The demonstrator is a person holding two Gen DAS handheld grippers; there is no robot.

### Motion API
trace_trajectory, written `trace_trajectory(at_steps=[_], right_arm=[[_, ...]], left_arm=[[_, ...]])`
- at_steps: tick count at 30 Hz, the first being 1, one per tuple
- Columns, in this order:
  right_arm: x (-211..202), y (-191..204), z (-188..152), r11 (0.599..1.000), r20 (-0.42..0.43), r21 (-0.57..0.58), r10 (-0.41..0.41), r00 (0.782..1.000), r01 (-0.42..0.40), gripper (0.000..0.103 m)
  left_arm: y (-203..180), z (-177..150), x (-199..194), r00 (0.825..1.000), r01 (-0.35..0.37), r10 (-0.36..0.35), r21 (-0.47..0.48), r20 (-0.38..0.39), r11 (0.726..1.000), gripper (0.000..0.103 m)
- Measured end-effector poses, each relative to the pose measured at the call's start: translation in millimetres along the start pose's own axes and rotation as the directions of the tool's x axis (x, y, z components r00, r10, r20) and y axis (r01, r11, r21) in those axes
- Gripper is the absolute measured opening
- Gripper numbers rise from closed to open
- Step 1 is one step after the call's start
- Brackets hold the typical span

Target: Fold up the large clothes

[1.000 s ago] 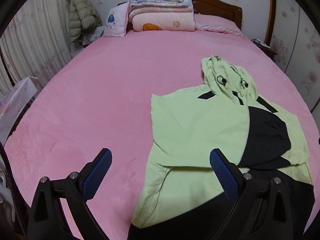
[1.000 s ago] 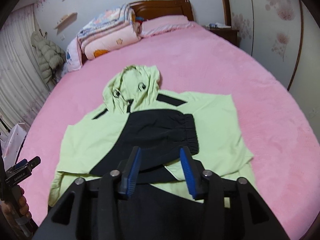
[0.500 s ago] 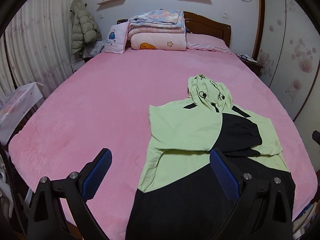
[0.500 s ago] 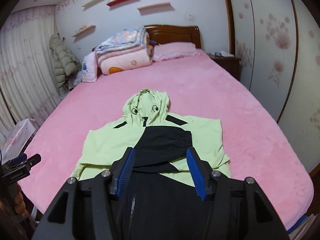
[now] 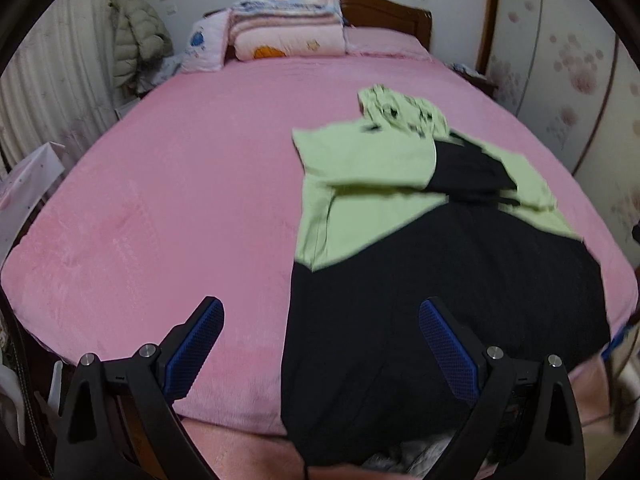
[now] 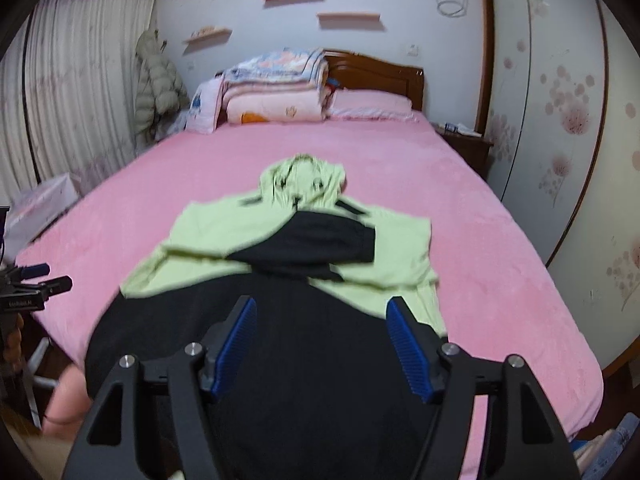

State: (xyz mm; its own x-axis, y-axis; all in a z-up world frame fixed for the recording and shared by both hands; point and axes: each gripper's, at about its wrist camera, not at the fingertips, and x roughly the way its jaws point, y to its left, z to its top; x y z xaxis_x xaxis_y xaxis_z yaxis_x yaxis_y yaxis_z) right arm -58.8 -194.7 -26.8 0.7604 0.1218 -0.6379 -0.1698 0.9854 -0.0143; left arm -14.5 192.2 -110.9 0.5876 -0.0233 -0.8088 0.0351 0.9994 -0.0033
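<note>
A light green and black hoodie lies flat on the pink bed, hood toward the headboard, both sleeves folded across the chest. It also shows in the right wrist view. Its black lower half reaches the bed's near edge. My left gripper is open and empty, above the hem's left part. My right gripper is open and empty, above the black lower half. The left gripper also shows in the right wrist view at the far left.
Folded quilts and a pillow lie at the wooden headboard. A puffy jacket hangs by the curtain on the left. A nightstand stands at the right. A white box sits left of the bed.
Both grippers have pulled back toward the foot of the bed and away from the hoodie. The right jaws have spread wider. The hoodie has not moved.
</note>
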Motion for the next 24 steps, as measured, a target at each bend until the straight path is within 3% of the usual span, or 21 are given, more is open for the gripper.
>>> trace_trajectory(at_steps=[5, 10, 14, 17, 21, 24], right_arm=[[16, -20, -43, 1.0, -0.094, 0.005, -0.029, 0.995, 0.03, 0.068], [33, -58, -79, 0.994, -0.194, 0.084, -0.052, 0.98, 0.069, 0.068], [41, -96, -103, 0.976, -0.264, 0.173, -0.085, 0.961, 0.134, 0.068], [50, -115, -121, 0.962, -0.317, 0.242, -0.042, 0.948, 0.124, 0.068], [70, -116, -141, 0.966, -0.391, 0.233, -0.013, 0.92, 0.113, 0.068], [77, -112, -147, 0.972, -0.394, 0.209, -0.022, 0.919, 0.112, 0.068]], left_arm=[[12, -41, 46, 0.989, 0.019, -0.017, 0.008, -0.148, 1.0, 0.098], [20, -71, 80, 0.966, 0.039, -0.055, -0.069, -0.252, 0.997, 0.098], [20, -83, 90, 0.962, 0.042, -0.068, -0.103, -0.265, 0.994, 0.098], [20, -86, 94, 0.957, 0.052, -0.083, -0.116, -0.277, 0.992, 0.098], [22, -89, 97, 0.953, 0.066, -0.1, -0.125, -0.286, 0.99, 0.098], [25, -90, 98, 0.951, 0.074, -0.109, -0.128, -0.29, 0.989, 0.098]])
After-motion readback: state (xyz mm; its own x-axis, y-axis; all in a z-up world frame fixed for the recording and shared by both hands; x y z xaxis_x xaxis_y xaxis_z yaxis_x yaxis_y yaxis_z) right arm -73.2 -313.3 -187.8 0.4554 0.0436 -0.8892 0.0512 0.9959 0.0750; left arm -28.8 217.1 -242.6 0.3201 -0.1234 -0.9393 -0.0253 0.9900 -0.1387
